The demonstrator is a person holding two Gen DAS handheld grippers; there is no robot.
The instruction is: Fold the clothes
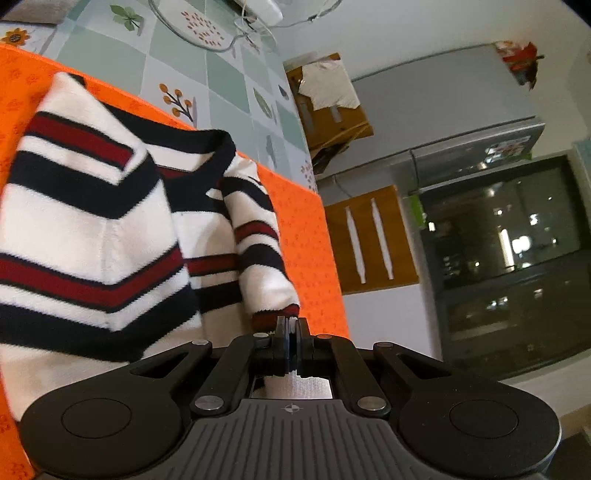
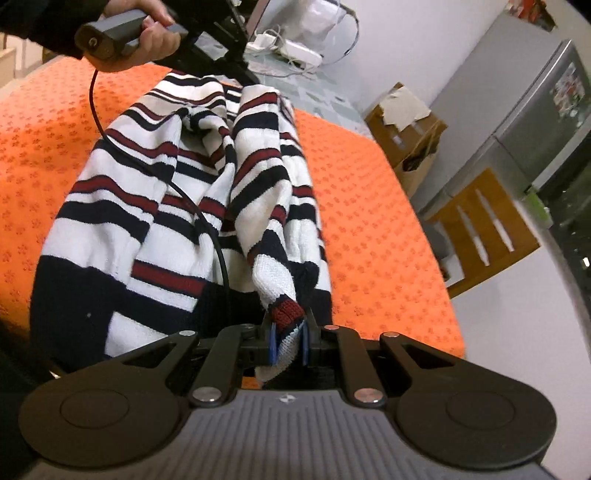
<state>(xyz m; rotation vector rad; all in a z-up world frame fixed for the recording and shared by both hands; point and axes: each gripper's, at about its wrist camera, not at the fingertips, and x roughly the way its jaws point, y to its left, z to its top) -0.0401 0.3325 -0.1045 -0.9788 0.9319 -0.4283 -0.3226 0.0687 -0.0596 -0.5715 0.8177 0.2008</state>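
Observation:
A white sweater with navy and red stripes (image 1: 110, 229) lies on an orange cloth (image 1: 306, 236). My left gripper (image 1: 291, 325) is shut on the sweater's edge beside a red sleeve cuff. The navy neckline (image 1: 218, 147) faces up beyond it. In the right wrist view the sweater (image 2: 155, 192) is bunched and lifted over the orange cloth (image 2: 369, 206). My right gripper (image 2: 288, 332) is shut on the red cuff of a sleeve (image 2: 284, 310). The left gripper's handle, held in a hand (image 2: 122, 33), shows at the sweater's far end.
A tiled tablecloth (image 1: 221, 81) with cables and a white adapter (image 1: 258, 11) lies past the orange cloth. A cardboard box (image 2: 406, 125), a wooden chair (image 2: 484, 229), a grey fridge (image 2: 535, 122) and a dark glass cabinet (image 1: 506, 266) stand beyond the table edge.

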